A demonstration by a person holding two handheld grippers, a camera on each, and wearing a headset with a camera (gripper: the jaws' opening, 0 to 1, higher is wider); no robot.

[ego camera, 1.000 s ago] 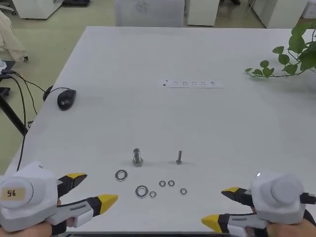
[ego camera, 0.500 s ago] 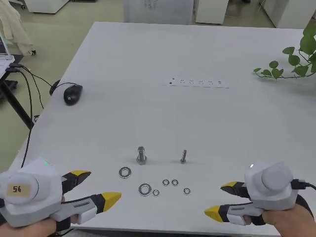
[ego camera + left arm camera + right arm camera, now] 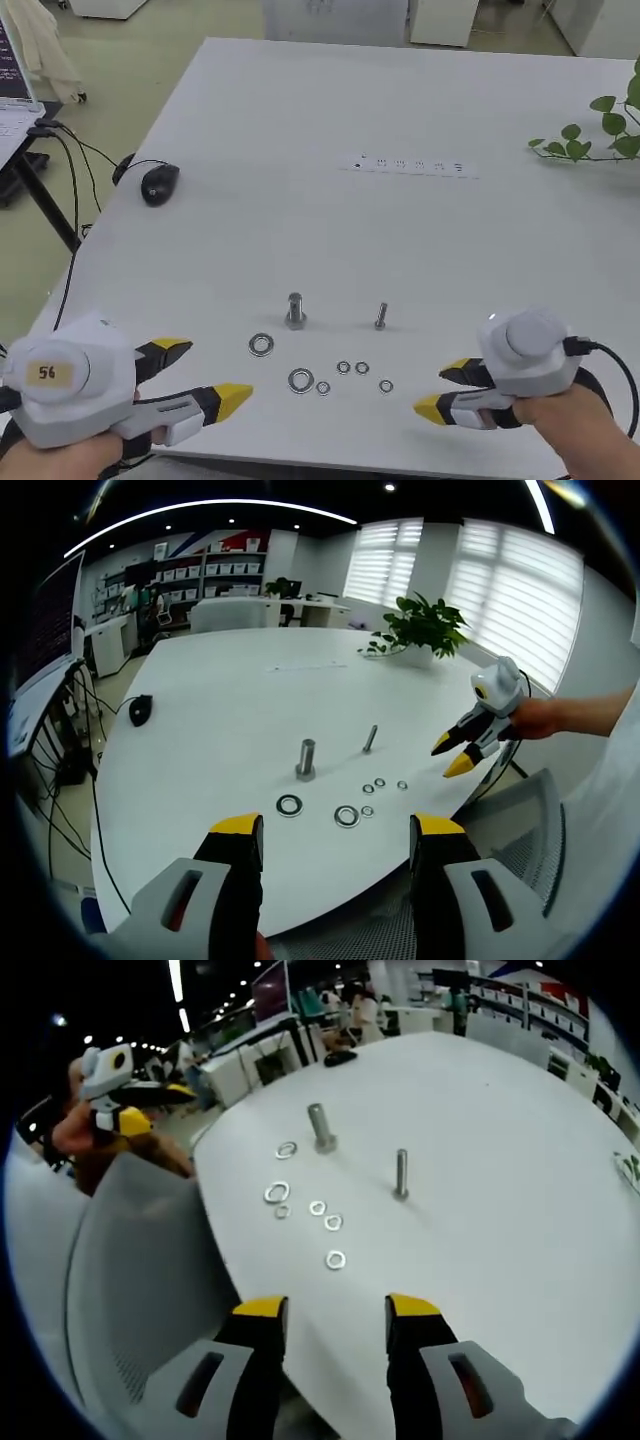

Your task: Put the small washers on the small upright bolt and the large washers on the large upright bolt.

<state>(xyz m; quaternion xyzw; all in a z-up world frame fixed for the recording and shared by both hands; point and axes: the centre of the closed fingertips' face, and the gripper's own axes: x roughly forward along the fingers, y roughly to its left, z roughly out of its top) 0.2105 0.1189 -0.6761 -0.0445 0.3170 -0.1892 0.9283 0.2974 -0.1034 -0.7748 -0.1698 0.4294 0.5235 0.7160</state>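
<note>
We hold the left claw (image 3: 210,370) open and level, left of the large bolt (image 3: 295,311). The right claw (image 3: 437,390), also open, points inward from its right.

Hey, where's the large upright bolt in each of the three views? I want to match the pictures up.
Head view: the large upright bolt stands low in the picture, just left of centre.
Left gripper view: it stands just left of centre, slightly below the middle.
Right gripper view: it stands in the upper middle.
Shared landmark: the small upright bolt, to its right in every view.
</note>
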